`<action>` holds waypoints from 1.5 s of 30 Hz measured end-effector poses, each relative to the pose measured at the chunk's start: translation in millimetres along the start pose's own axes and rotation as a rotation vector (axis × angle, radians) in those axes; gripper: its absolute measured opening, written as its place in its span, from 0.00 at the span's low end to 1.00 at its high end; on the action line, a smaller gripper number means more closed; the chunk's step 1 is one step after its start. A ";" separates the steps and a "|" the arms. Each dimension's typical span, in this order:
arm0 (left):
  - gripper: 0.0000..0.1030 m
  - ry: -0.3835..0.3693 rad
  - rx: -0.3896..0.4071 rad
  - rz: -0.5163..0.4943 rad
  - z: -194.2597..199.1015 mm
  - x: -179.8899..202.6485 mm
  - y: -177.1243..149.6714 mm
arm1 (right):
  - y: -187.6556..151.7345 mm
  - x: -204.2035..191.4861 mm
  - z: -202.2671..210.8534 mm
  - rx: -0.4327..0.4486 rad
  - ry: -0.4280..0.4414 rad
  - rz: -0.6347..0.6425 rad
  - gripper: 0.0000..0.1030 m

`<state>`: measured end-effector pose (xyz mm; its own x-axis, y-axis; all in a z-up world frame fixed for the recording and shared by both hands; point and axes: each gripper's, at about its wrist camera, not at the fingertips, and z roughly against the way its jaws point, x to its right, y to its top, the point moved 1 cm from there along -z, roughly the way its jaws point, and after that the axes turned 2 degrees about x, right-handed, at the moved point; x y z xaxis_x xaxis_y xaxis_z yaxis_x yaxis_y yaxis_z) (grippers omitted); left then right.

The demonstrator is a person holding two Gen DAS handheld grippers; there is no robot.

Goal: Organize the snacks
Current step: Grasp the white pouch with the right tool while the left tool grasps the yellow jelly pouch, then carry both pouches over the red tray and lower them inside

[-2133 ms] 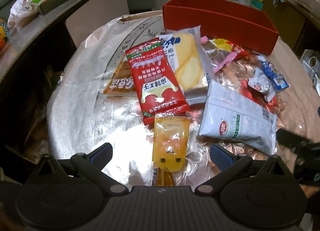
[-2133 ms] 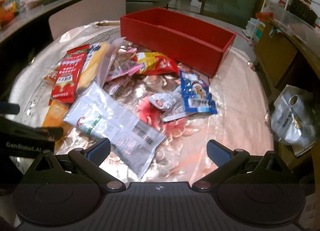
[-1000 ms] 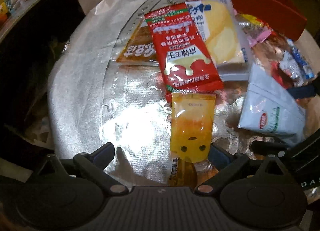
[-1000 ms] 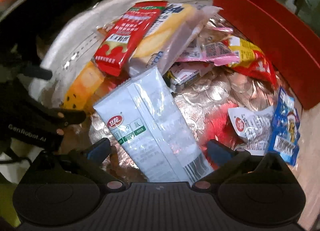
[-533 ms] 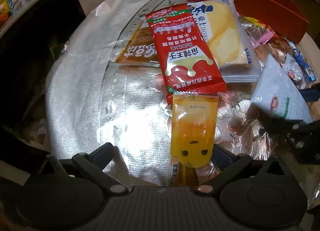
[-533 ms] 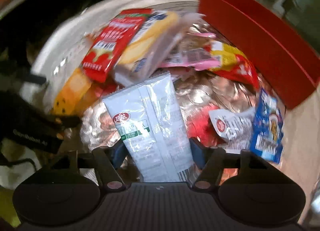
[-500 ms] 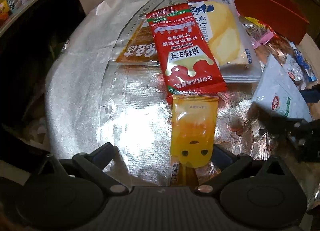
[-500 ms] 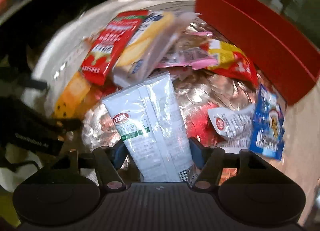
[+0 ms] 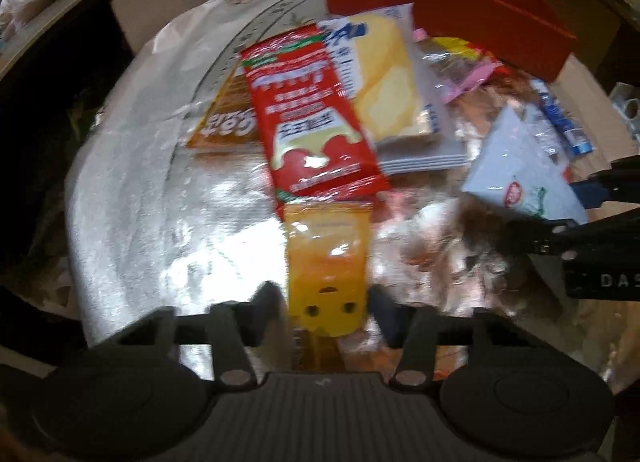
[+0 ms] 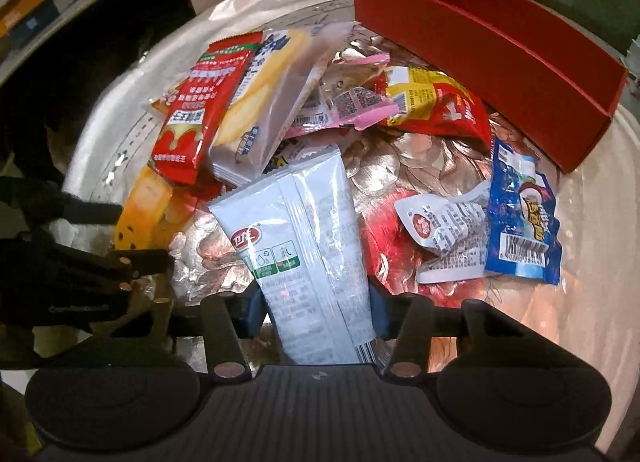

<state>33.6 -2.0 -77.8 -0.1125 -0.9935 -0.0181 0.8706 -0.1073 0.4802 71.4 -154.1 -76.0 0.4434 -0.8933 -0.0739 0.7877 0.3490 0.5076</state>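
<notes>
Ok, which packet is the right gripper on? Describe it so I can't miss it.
Start at the red box, then come down the foil table to the near edge. The white packet between the right gripper fingers: the only plain white one, red oval logo.

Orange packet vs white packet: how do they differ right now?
The orange packet is narrow with a translucent top; the white packet is wider, opaque, with a red logo. The left tool grips the orange one, the right tool the white. Both are clamped at their near ends, jaws having just been closing.
</notes>
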 end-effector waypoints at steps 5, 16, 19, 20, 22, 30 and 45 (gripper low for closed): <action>0.28 0.016 0.004 0.002 1.2 2.2 2.7 | -0.8 8.2 14.1 0.042 0.001 -0.040 0.55; 0.25 0.030 0.077 -0.033 23.1 11.2 9.6 | 1.2 12.1 36.0 0.111 0.027 -0.077 0.55; 0.25 0.022 0.099 -0.037 30.8 13.5 13.1 | 2.8 12.9 40.5 0.127 0.029 -0.084 0.55; 0.25 0.020 0.107 -0.038 33.4 14.6 13.9 | 3.4 13.0 42.4 0.134 0.030 -0.088 0.55; 0.25 0.015 0.123 -0.040 37.6 16.0 18.5 | 5.3 13.5 45.9 0.149 0.034 -0.095 0.55; 0.25 -0.013 0.178 -0.053 41.9 23.6 45.9 | 16.6 28.0 55.5 0.207 0.044 -0.153 0.55; 0.25 -0.083 0.275 -0.059 29.6 40.3 124.7 | 53.4 76.2 56.7 0.288 0.039 -0.265 0.55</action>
<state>123.5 -54.2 7.2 -0.2074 -0.9782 0.0131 0.7004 -0.1391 0.7000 123.0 -219.6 -5.9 0.2605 -0.9285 -0.2645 0.7275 0.0087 0.6860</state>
